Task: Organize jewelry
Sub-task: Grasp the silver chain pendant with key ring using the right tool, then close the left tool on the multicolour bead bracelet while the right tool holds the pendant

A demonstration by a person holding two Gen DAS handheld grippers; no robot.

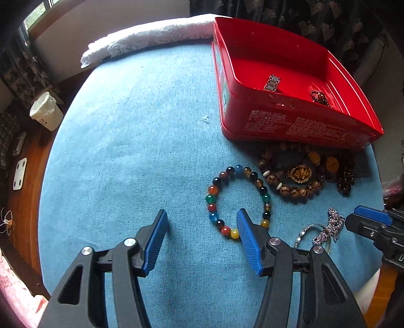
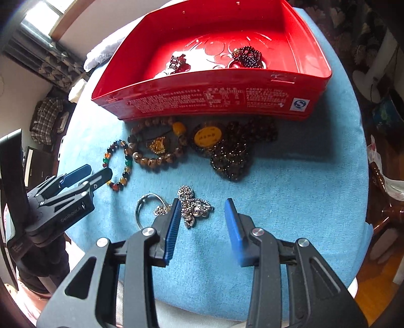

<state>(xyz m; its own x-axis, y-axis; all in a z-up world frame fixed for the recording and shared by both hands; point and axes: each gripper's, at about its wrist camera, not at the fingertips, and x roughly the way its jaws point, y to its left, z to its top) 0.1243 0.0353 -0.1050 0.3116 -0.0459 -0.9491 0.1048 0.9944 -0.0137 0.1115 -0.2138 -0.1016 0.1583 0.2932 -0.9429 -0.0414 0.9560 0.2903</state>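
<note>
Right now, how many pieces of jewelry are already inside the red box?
2: a silver link bracelet toward its left and a dark beaded piece toward its right in the red box; its near wall may hide more.

A lived-in room of a home is showing around a round surface (image 1: 126,126) wearing a blue cloth. At ten o'clock a window (image 1: 38,15) is letting in daylight beside leaf-patterned curtains (image 1: 328,22), which are also hanging at one o'clock. At nine o'clock a lined wastebasket (image 1: 45,111) is standing on a wooden floor (image 1: 25,201). A folded white lace cloth (image 1: 151,37) is lying at twelve o'clock.
</note>
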